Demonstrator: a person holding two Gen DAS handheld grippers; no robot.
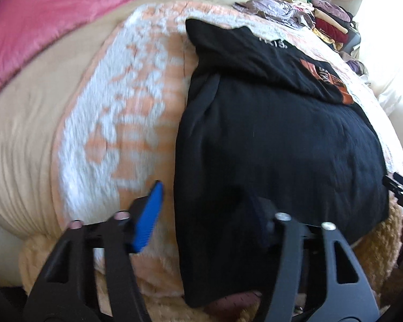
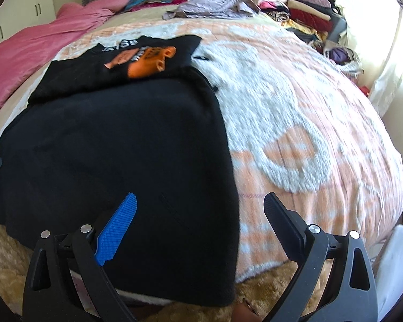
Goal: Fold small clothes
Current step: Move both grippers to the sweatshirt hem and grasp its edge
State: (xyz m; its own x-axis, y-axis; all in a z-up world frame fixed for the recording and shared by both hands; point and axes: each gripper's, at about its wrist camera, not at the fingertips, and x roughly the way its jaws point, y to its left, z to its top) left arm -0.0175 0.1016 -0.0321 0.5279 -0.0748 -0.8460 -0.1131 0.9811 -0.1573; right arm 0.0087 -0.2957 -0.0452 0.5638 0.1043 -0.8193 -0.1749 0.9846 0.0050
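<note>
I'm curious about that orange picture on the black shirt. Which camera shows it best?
The right wrist view: the orange print on the black shirt lies in the open, nearly whole, though slightly blurred. In the left wrist view the print sits near the shirt's far edge, partly covered by a fold.

The shirt (image 2: 115,161) lies on the bedspread (image 2: 295,123), its near hem between the left gripper (image 1: 209,212) and the right gripper (image 2: 201,214). Beyond both — a quilt (image 2: 35,53) far left, stacked clothes (image 2: 303,10) far right.
</note>
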